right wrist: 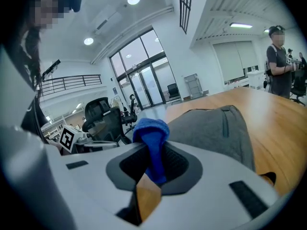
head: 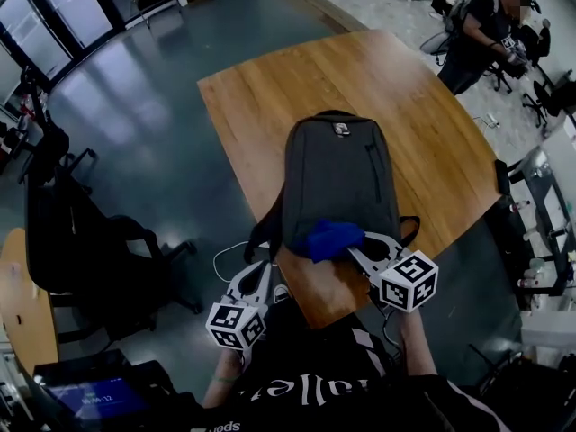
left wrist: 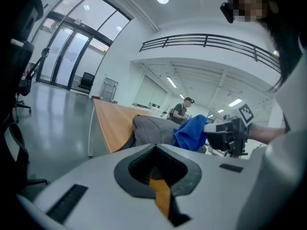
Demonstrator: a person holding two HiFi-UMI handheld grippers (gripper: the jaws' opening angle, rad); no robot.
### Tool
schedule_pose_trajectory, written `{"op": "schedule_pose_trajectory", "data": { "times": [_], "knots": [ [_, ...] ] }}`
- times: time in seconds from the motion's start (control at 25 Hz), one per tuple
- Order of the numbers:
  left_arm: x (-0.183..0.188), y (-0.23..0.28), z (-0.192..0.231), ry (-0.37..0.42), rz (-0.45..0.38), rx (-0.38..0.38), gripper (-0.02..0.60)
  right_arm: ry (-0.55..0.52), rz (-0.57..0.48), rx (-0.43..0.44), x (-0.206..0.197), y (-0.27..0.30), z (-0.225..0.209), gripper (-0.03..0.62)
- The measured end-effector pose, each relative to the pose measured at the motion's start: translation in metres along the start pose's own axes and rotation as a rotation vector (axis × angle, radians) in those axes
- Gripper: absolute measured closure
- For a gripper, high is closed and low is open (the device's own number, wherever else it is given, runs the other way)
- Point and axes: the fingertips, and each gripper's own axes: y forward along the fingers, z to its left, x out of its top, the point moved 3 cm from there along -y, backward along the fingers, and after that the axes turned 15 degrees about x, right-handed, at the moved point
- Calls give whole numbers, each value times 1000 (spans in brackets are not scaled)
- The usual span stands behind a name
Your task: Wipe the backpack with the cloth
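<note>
The backpack (head: 337,183) lies flat on the desk (head: 261,106), top toward the far edge and bottom end at the near corner, just in front of the person. Laid this way, its broad grey face is turned up and open to a wipe along its length. One black strap (head: 263,232) hangs off the desk's near-left edge, clear of that face.

The cloth (head: 328,238) sits bunched on the backpack's near end, touching the fabric. The right gripper (head: 360,250) is clenched on it: in the right gripper view a blue fold (right wrist: 152,143) is pinched between the jaws and mushrooms out above them, so a padded wad meets the backpack rather than the jaw tips. By my reading, this is a stroke at the bottom end.

The left gripper (head: 261,273) hangs off the desk's near-left edge, beside the strap, jaws closed with nothing between them. It is apart from the backpack, so it isn't steadying it.
</note>
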Motion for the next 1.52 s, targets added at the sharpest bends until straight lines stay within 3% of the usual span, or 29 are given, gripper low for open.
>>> {"op": "schedule_pose_trajectory", "data": {
  "times": [0.52,0.96,1.28,1.52],
  "knots": [
    [-26,9,-103,14,-8,54,583,63,-57,-86,-29,-138,-80,540],
    [-28,14,-112,36,-4,71,583,93,-62,-175,-29,-174,-109,540],
    [-22,16,-103,44,-8,82,583,12,-155,-57,33,-133,-68,540],
    [-3,8,-58,44,-12,73,583,-45,-126,107,70,-19,-12,540]
  ]
}}
